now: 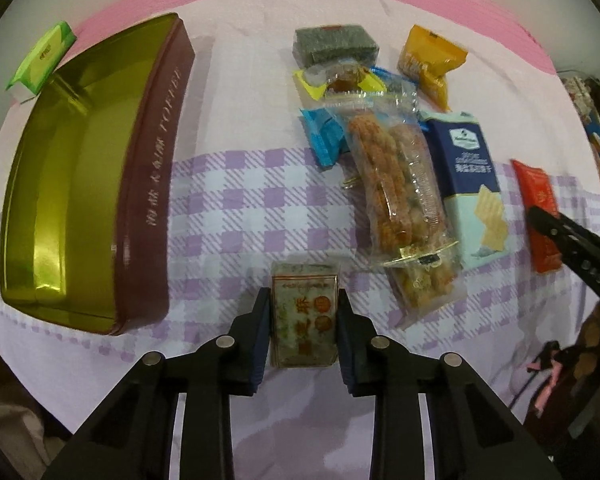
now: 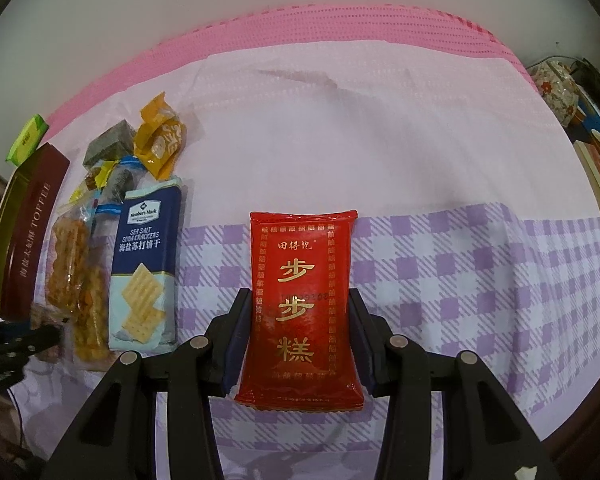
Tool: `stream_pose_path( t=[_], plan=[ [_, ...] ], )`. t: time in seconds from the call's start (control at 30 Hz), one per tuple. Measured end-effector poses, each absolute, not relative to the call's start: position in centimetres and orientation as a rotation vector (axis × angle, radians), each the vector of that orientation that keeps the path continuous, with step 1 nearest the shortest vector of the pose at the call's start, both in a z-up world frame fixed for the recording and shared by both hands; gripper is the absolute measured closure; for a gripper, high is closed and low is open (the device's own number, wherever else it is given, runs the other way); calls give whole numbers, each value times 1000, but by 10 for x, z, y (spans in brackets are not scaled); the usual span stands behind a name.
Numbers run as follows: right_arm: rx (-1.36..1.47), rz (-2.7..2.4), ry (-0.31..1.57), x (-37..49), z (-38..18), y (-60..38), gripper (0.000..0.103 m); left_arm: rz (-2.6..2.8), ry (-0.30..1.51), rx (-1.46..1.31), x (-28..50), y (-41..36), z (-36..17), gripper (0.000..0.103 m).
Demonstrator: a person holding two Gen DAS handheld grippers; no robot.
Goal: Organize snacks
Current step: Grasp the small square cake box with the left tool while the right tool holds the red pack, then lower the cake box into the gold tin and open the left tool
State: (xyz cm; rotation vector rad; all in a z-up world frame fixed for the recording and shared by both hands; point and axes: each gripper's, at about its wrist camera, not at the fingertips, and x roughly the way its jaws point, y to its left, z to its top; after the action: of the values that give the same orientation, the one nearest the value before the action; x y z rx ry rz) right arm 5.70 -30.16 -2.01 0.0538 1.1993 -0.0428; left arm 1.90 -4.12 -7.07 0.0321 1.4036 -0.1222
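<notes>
1. Left wrist view: fingers of the left gripper [image 1: 303, 304] sit narrowly apart, clamped on the sides of a small clear-wrapped rectangular snack [image 1: 304, 317] over the purple-checked cloth [image 1: 228, 216]. To the left lies an open toffee tin [image 1: 80, 184] with a glossy gold inside and maroon walls. A crinkly clear bag of fried twists [image 1: 396, 188] touches a flat cracker pack [image 1: 466, 184].

2. Right wrist view: right gripper [image 2: 300, 316] fingers press both long edges of a glossy red foil packet [image 2: 300, 312], which is flat and rectangular.
</notes>
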Motion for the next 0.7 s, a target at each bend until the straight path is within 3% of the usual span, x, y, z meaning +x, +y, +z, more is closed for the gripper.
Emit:
stream_pose_path(
  t=[0.4,0.7],
  plan=[
    [22,-59,1203,57,-24,-295,59,-25,1233,55,47,38,-7,73],
    [-13,-85,1218,60,-26,-291,56,139,1296,79,77,131,-35,73]
  ],
)
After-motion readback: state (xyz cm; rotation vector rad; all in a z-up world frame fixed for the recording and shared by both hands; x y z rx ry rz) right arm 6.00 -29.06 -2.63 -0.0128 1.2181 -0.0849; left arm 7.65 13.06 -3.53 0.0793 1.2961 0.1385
